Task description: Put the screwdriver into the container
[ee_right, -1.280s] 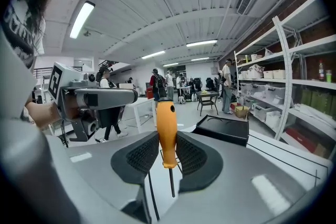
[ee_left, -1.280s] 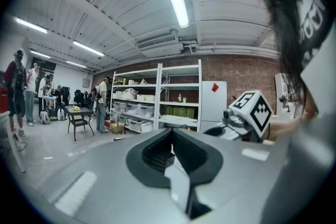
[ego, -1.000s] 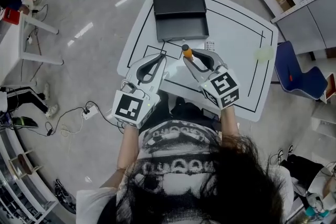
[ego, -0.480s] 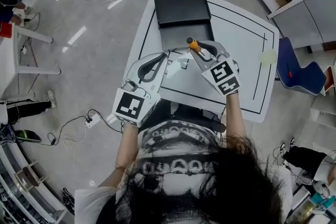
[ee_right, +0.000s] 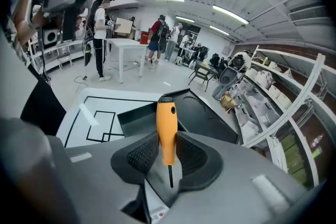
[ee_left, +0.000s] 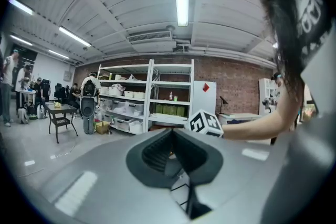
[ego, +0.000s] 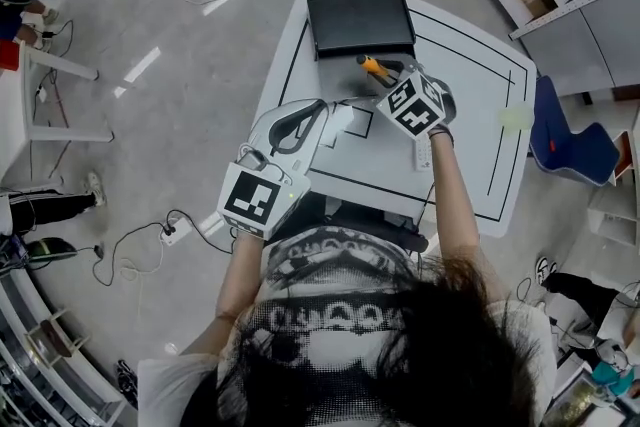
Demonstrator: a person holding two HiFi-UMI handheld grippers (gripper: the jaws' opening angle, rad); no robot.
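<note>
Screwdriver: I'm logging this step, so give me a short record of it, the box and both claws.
screwdriver: orange handle, held upright between the pads
box: black, open, on the white table, just ahead of the screwdriver
right claw: shut on the screwdriver's handle
left claw: shut, empty, nearer the person
step: screwdriver not yet in the box

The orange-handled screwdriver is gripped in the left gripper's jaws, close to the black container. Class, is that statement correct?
Not quite. The orange-handled screwdriver is gripped by the right gripper, not the left. The right gripper view shows its jaws closed on the handle. The rest stands: it is close to the black container.
</note>
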